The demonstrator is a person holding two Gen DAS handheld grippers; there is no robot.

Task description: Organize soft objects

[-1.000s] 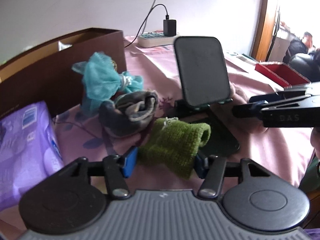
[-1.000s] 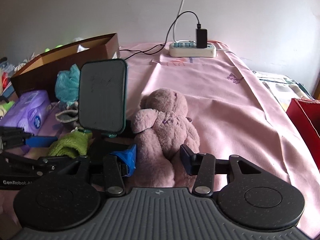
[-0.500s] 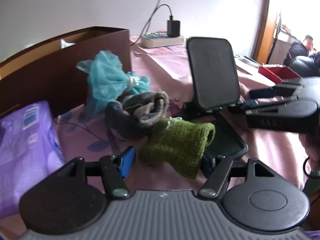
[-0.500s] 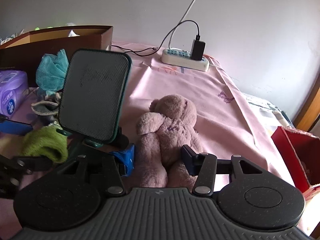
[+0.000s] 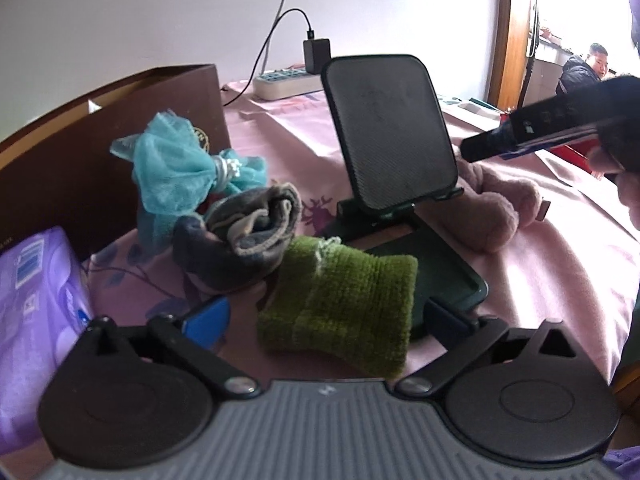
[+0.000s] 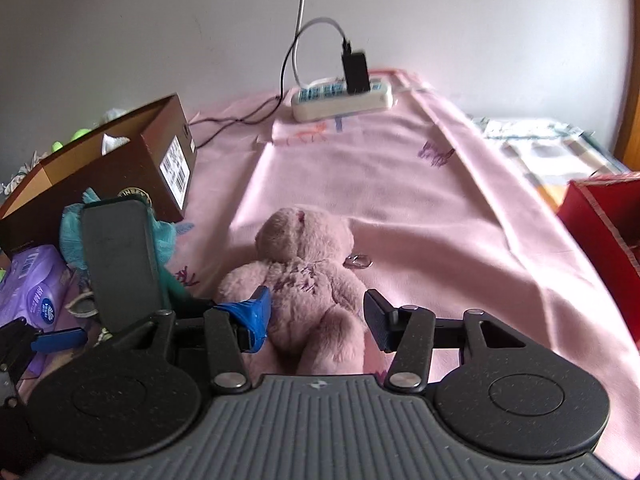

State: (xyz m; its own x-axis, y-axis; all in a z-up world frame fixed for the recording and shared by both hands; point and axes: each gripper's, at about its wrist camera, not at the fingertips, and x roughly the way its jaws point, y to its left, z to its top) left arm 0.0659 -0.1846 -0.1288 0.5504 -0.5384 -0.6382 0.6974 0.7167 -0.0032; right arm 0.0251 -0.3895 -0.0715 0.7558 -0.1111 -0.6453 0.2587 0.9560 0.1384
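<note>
Left gripper (image 5: 324,320): jaws spread wide, nothing held; the green knitted cuff (image 5: 340,304) lies on the pink cloth (image 5: 560,248) between the fingers, no contact evident. Right gripper (image 6: 316,320): jaws likewise apart and empty, straddling the lower body of the pink plush bear (image 6: 304,280), which lies face up; whether the blue pad touches its flank cannot be told. Judged handling: both items light, soft, compressible and not fragile; the bear is best taken across the torso, the cuff across its folded middle, with firm closure since fabric yields. Obstructions: the dark phone stand (image 5: 392,136) stands just beside both items, its base touching or under the cuff. The grey sock bundle (image 5: 248,240) and teal mesh puff (image 5: 176,168) crowd the left, against the brown box (image 6: 120,168). Open cloth lies beyond the bear.
</note>
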